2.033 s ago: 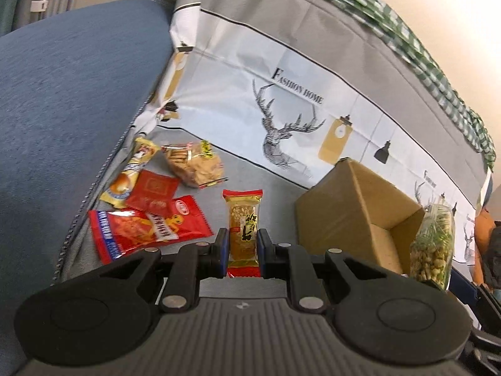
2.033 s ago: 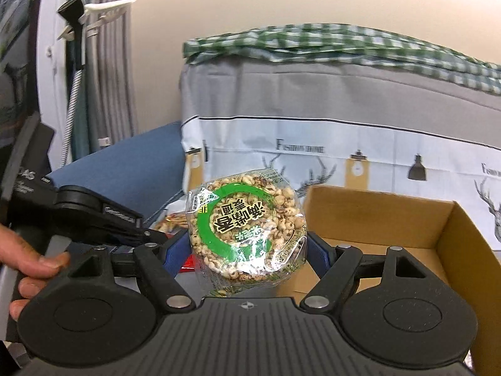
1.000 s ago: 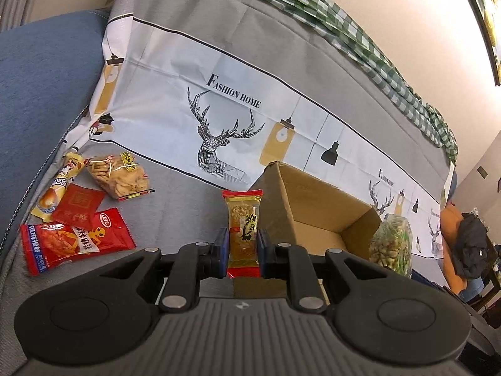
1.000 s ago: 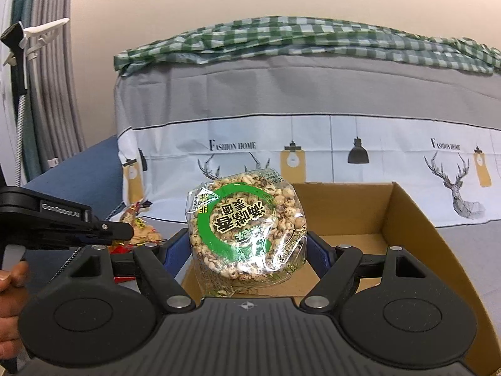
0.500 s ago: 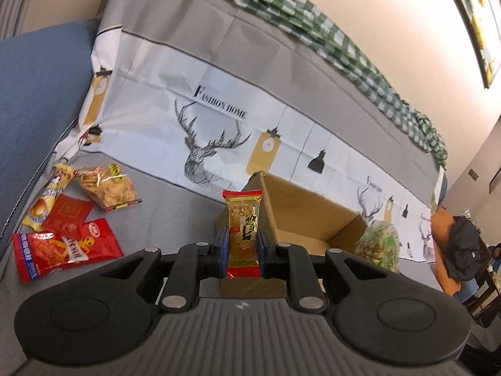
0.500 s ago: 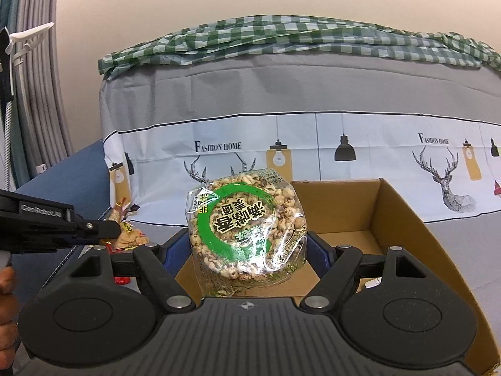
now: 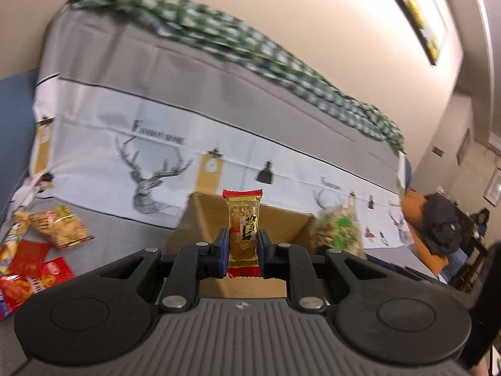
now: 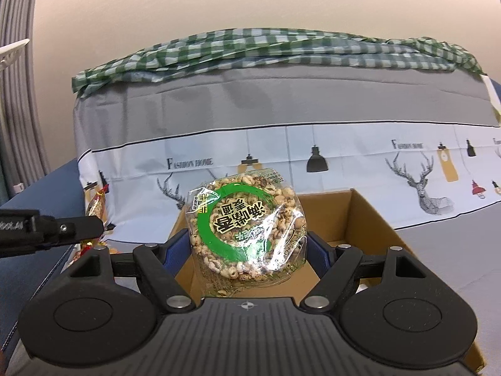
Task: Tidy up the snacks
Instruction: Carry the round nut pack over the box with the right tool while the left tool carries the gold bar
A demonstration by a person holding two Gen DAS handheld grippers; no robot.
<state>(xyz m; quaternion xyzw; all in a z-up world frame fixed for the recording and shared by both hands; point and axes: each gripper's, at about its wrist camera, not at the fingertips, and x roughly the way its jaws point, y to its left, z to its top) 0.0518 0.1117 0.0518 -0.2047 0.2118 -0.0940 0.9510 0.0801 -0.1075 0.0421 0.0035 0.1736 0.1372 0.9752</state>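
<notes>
Left wrist view: the left hand-held gripper (image 7: 243, 252) clamps an upright peanut bar (image 7: 243, 232) before the cardboard box (image 7: 278, 222); at 3 o'clock, the right hand-held gripper (image 8: 249, 244) grips a puffed-grain cake packet (image 8: 245, 224).

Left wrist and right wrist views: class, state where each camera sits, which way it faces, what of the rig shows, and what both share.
Left wrist: on the left gripper, facing the sofa back over the cardboard box; its fingers clamp a snack bar.
Right wrist: on the right gripper, facing the same way, clamping a puffed grain bag; the left gripper juts in.
Shared: box, grain bag, sofa cover.
</notes>
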